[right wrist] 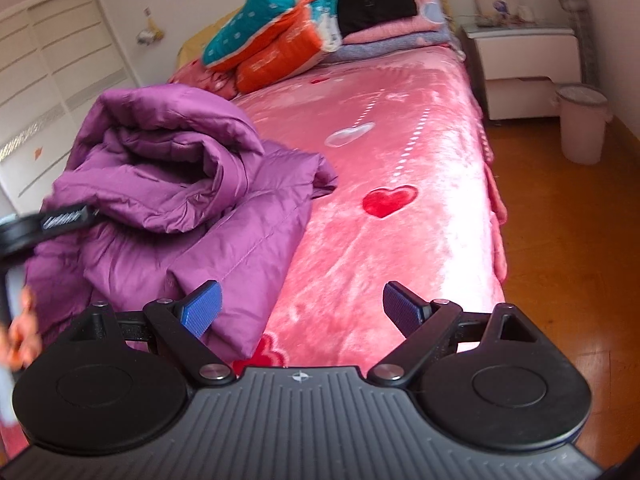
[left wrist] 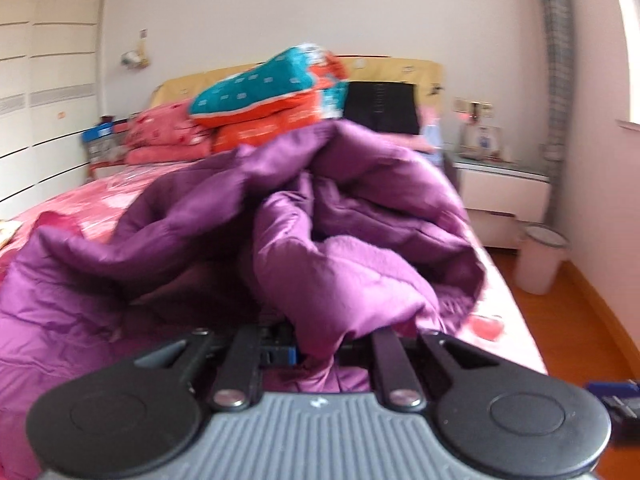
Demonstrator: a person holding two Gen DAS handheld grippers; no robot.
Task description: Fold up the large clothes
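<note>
2 tongs: left tongs (left wrist: pixel 316 344) clamped on purple jacket (left wrist: pixel 352 264), right tongs (right wrist: pixel 300 312) apart beside it

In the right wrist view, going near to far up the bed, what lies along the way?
Right tongs → red heart on the pink bedspread → white heart → teal-and-orange quilt bundle at the headboard.
</note>
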